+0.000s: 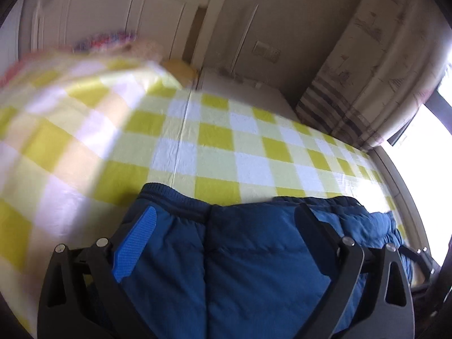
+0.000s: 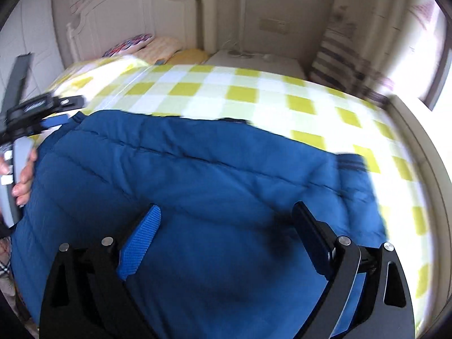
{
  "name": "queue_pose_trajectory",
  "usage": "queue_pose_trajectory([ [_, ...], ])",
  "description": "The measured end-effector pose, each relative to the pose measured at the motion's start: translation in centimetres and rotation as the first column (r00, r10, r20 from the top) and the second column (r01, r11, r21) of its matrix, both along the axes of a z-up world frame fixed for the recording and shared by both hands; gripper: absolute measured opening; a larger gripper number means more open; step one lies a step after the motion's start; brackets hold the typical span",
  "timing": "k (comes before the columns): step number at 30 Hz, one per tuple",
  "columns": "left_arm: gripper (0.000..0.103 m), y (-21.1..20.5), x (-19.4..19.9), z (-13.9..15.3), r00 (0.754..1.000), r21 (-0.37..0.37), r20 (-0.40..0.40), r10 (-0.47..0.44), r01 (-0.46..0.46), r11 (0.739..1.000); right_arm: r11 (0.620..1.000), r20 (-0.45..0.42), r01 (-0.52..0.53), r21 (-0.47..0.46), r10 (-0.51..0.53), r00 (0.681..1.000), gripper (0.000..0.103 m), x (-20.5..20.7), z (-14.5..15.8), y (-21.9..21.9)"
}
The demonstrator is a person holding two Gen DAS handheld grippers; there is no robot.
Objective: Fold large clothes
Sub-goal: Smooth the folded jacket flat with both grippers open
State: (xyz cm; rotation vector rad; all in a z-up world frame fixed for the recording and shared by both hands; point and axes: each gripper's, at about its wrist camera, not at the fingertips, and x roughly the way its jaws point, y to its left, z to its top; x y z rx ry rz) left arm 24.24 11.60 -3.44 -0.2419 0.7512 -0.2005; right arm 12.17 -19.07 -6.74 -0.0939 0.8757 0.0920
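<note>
A blue quilted jacket [image 2: 197, 197] lies spread on a bed covered by a yellow-and-white checked sheet [image 2: 254, 96], and everything here is placed from that jacket. Its shell is smooth, slightly shiny fabric stitched into puffy horizontal channels, with a darker ribbed knit hem [image 1: 180, 197] along its far edge in the left wrist view and a ribbed cuff [image 2: 350, 163] with dark stripes at its right edge in the right wrist view. The left claw [image 1: 226, 226] hangs just above the jacket with its fingers wide apart and nothing pinched between them; one finger carries a bright blue textured pad [image 1: 138, 243], the other shows its black back. The right claw [image 2: 228, 226] is likewise spread wide over the jacket's broad middle, its woven-looking blue pad [image 2: 141, 243] clear of the cloth. Whether either claw brushes the fabric below cannot be told. At the jacket's left edge in the right wrist view, a person's hand [image 2: 24, 175] grips the grey handle of the other gripper. Beyond the jacket the flat sheet runs to soft pillows [image 2: 158, 46], one patterned in red and blue, against a white panelled headboard [image 2: 135, 8]. Right of the jacket, past the bed's edge, hangs a pale curtain [image 1: 375, 65] with grey stripes beside a bright window.
</note>
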Motion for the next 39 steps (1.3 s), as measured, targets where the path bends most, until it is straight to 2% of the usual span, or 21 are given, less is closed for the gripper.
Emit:
queue_pose_trajectory([
  [1, 0.098, -1.1, -1.4, 0.9, 0.998, 0.012, 0.038, -0.054, 0.054, 0.998, 1.000, 0.004, 0.017, 0.004, -0.017, 1.000, 0.090, -0.4, 0.1, -0.7],
  [2, 0.101, -2.5, -2.9, 1.5, 0.992, 0.052, 0.062, -0.107, 0.104, 0.993, 0.999, 0.007, 0.036, 0.008, -0.036, 0.999, 0.090, -1.0, 0.1, -1.6],
  [4, 0.101, -5.1, -4.8, 1.2, 0.985, 0.154, 0.068, -0.159, 0.147, 0.977, 0.998, 0.004, 0.059, 0.017, -0.060, 0.998, 0.090, -1.9, -0.4, -3.0],
  [6, 0.101, -7.9, -5.6, -1.3, 0.972, 0.233, 0.000, -0.236, 0.230, 0.945, 0.998, 0.002, 0.064, 0.025, -0.064, 0.998, 0.091, -2.3, -1.3, -3.4],
  [7, 0.101, -8.8, -5.5, -3.1, 0.968, 0.269, -0.054, -0.245, 0.251, 0.930, 0.997, 0.007, 0.059, 0.043, -0.059, 0.998, 0.091, -2.5, -1.6, -3.6],
  [8, 0.101, -9.3, -5.4, -3.9, 0.970, 0.291, -0.054, -0.238, 0.244, 0.925, 0.997, 0.009, 0.056, 0.059, -0.057, 0.998, 0.092, -2.6, -1.8, -3.5],
  [11, 0.101, -8.8, -4.9, -3.8, 0.971, 0.263, -0.054, -0.232, 0.237, 0.935, 0.996, 0.002, 0.054, 0.076, -0.055, 0.999, 0.093, -2.0, -2.2, -3.7],
  [13, 0.101, -8.1, -4.5, -3.9, 0.970, 0.218, -0.064, -0.233, 0.242, 0.945, 0.993, -0.004, 0.057, 0.099, -0.057, 0.998, 0.094, -2.1, -2.1, -4.0],
  [14, 0.101, -8.0, -4.8, -3.7, 0.971, 0.212, -0.059, -0.231, 0.238, 0.948, 0.994, 0.003, 0.064, 0.090, -0.064, 0.998, 0.093, -2.3, -2.0, -3.9],
  [16, 0.100, -7.8, -5.6, -2.9, 0.985, 0.245, -0.036, -0.166, 0.170, 0.954, 0.996, 0.045, 0.086, 0.030, -0.088, 0.995, 0.093, -3.4, -0.9, -3.0],
  [17, 0.100, -7.8, -6.6, -2.2, 0.989, 0.240, -0.013, -0.148, 0.146, 0.960, 0.998, 0.071, 0.050, 0.031, -0.053, 0.996, 0.093, -4.3, -0.1, -2.1],
  [19, 0.100, -8.5, -8.5, -1.1, 0.982, 0.206, 0.024, -0.189, 0.180, 0.962, 0.999, 0.112, -0.047, 0.025, 0.044, 0.993, 0.093, -5.9, 1.1, 0.2],
  [21, 0.100, -9.9, -10.1, -0.6, 0.979, 0.246, 0.051, -0.200, 0.181, 0.952, 0.990, 0.122, -0.129, -0.050, 0.134, 0.983, 0.094, -7.1, 1.3, 3.1],
  [22, 0.100, -10.7, -10.4, -0.9, 0.978, 0.284, 0.046, -0.202, 0.181, 0.942, 0.978, 0.093, -0.179, -0.104, 0.189, 0.978, 0.094, -7.4, 0.6, 4.9],
  [24, 0.101, -12.3, -10.0, -3.1, 0.980, 0.392, -0.012, -0.198, 0.187, 0.901, 0.961, 0.055, -0.217, -0.169, 0.229, 0.972, 0.094, -7.5, -1.4, 6.7],
  [25, 0.101, -12.4, -10.0, -3.8, 0.980, 0.405, 0.001, -0.197, 0.180, 0.897, 0.967, 0.068, -0.208, -0.150, 0.220, 0.973, 0.097, -7.3, -1.9, 6.5],
  [28, 0.101, -11.8, -9.8, -3.9, 0.980, 0.369, 0.003, -0.198, 0.183, 0.911, 0.978, 0.037, -0.205, -0.049, 0.207, 0.978, 0.098, -6.5, -2.1, 5.1],
  [34, 0.101, -10.1, -10.9, -3.2, 0.985, 0.346, 0.015, -0.174, 0.158, 0.925, 0.983, 0.049, -0.161, -0.084, 0.166, 0.985, 0.097, -7.3, -0.8, 4.2],
  [36, 0.101, -7.2, -12.0, -2.2, 0.992, 0.331, 0.064, -0.108, 0.081, 0.940, 0.994, 0.094, -0.081, -0.078, 0.088, 0.992, 0.097, -7.5, 0.1, 1.6],
  [38, 0.101, -4.3, -12.1, -2.4, 0.997, 0.365, 0.078, -0.005, -0.023, 0.931, 0.997, 0.099, 0.015, -0.071, -0.008, 0.995, 0.097, -6.8, 0.0, -1.6],
  [39, 0.101, -3.1, -11.9, -2.8, 0.997, 0.375, 0.070, 0.025, -0.049, 0.926, 0.998, 0.077, 0.058, -0.033, -0.055, 0.995, 0.097, -6.3, -0.8, -3.5],
])
